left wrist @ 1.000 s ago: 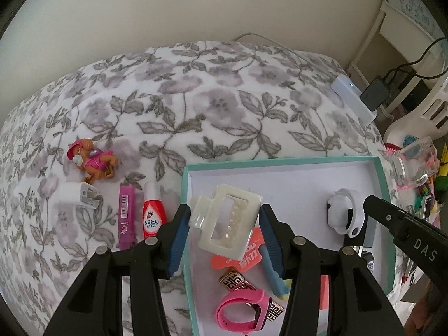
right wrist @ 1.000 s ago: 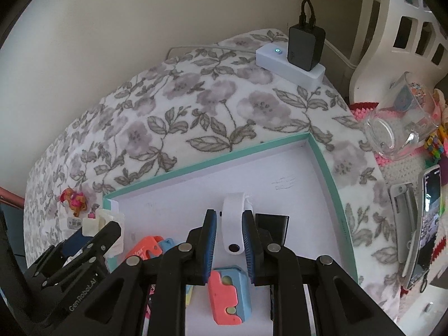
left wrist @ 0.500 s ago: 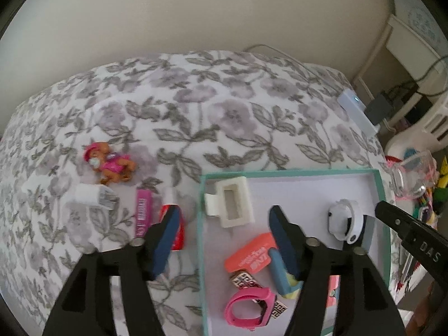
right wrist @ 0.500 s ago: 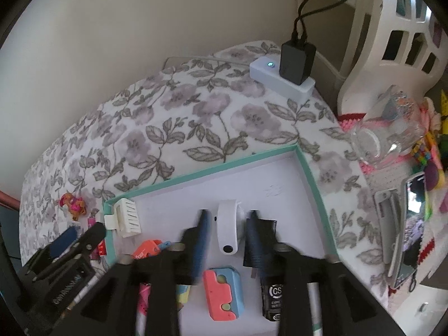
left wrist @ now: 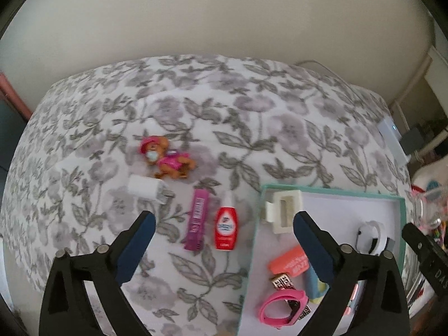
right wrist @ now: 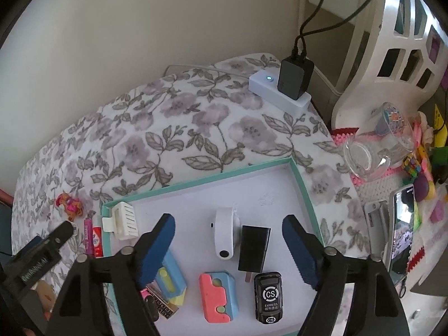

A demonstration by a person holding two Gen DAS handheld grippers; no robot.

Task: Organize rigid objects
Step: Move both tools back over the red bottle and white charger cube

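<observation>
— Two releases at once, it seems. The left hand-held gripper point(left wrist: 222, 247) has just been opening and now stands spread wide with nothing between its pads; the cream hair claw point(left wrist: 284, 211) it carried a second ago lies in the teal-rimmed box point(left wrist: 330, 191), just ahead of its right finger.

— And the other hand?

— Same story. The right hand-held gripper point(right wrist: 228, 247) was pressed on the white wristband point(right wrist: 225, 236) a second ago; its jaws have just been opening, and the band now rests free on the box floor between and just ahead of the fingers, touching neither, with a black charger point(right wrist: 254, 249) right beside it.

— So two more things are put away. What's left out?

— Four, from the left wrist view, all on the floral-covered surface point(left wrist: 224, 117). The red bottle point(left wrist: 226, 231) and the purple stick point(left wrist: 196, 225) lie just ahead, between the spread fingers; the white plug point(left wrist: 147, 190) and the toy dog point(left wrist: 168, 159) sit farther ahead, toward the left finger.

— Which next, do you think?

— Probably the bottle or the stick, since the left one has swung over them. They lie close together, so a careless closing could catch both.
</observation>
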